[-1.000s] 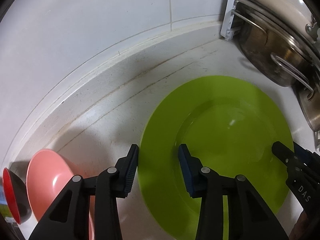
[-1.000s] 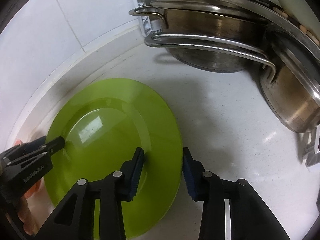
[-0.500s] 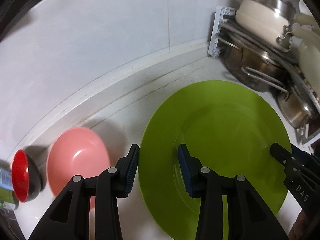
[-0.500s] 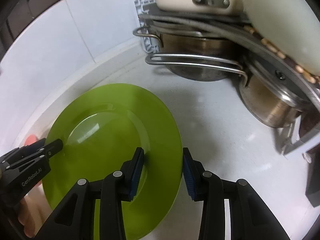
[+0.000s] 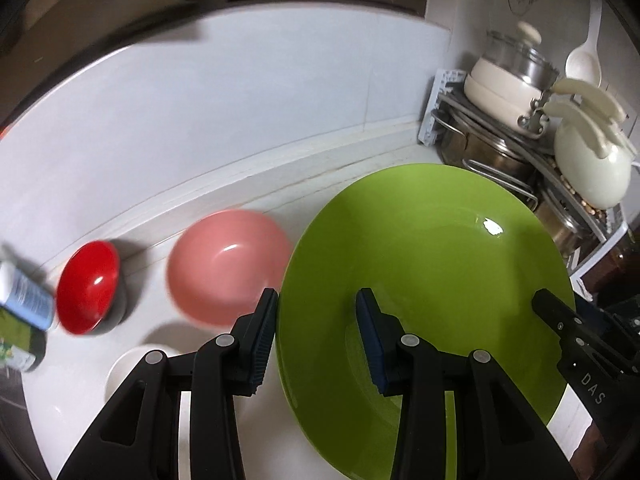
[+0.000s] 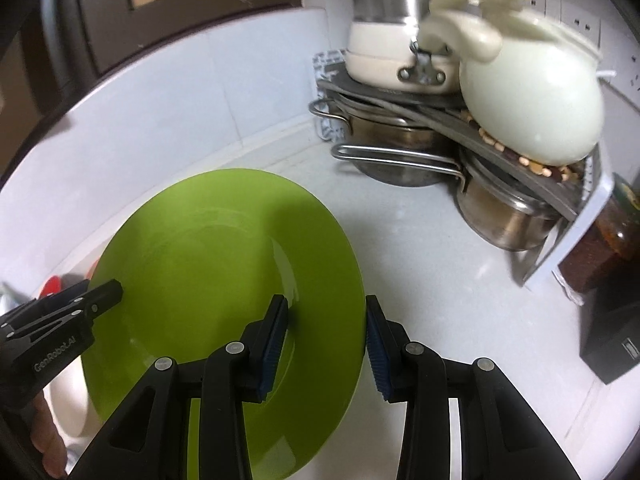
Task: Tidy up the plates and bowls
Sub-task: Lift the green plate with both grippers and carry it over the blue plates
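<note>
Green plate [image 5: 432, 280] is carried between both grippers, tilted, above the white counter [image 6: 420, 248] near the back wall. Left gripper [image 5: 316, 336] is clamped on the plate's left rim: one pad outside the edge, the other on the plate's face. Right gripper [image 6: 326, 344] is clamped likewise on the opposite rim. Neither is fully shut; the rim fills the gap. Judgement: a two-sided grip suits a wide, shallow, slick plate, since one pinch at the edge would let it swing or slip.

Just left of the plate on the counter is a pink bowl [image 5: 228, 264], open side up. Further left, a red bowl [image 5: 90, 284] with a dark outside, tilted towards the camera. Both sit near the counter's back edge. A white dish [image 5: 128, 372] lies below the left gripper, nearer the front edge; it is only partly visible. A tube [image 5: 24, 292] and a green-labelled container [image 5: 16, 348] are at the far left.

The counter's right back corner holds a rack [image 6: 560, 216] with steel pots [image 6: 400, 148] under it and cream cookware [image 6: 532, 100] on top.

Judgement: step in hand is moving the plate to a stacking spot, possibly the white dish. Risk: uneven motion of the two hands twisting the plate from one grip.
</note>
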`<state>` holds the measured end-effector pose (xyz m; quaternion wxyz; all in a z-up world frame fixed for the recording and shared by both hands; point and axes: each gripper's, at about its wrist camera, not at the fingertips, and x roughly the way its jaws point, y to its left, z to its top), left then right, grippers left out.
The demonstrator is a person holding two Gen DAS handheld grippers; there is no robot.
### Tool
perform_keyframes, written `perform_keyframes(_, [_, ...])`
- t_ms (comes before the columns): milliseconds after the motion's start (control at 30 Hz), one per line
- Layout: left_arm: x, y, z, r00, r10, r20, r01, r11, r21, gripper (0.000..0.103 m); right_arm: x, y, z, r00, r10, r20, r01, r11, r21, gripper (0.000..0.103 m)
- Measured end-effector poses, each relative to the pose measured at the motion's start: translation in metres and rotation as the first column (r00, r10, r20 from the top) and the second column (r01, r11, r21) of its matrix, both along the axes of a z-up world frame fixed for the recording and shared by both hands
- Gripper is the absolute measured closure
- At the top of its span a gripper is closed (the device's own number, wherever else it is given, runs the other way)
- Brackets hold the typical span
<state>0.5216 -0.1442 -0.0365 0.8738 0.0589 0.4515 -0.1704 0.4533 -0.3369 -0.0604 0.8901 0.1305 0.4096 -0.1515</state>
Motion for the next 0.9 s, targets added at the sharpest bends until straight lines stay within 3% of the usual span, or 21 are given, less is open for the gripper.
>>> perform_keyframes(900, [-0.130, 0.228, 0.028, 0.978, 0.208, 0.029, -0.204, 0.974, -0.100, 0.063, -0.114, 0.194, 0.045, 0.980, 0.177, 0.088, -0.169, 0.981, -0.090, 0.063])
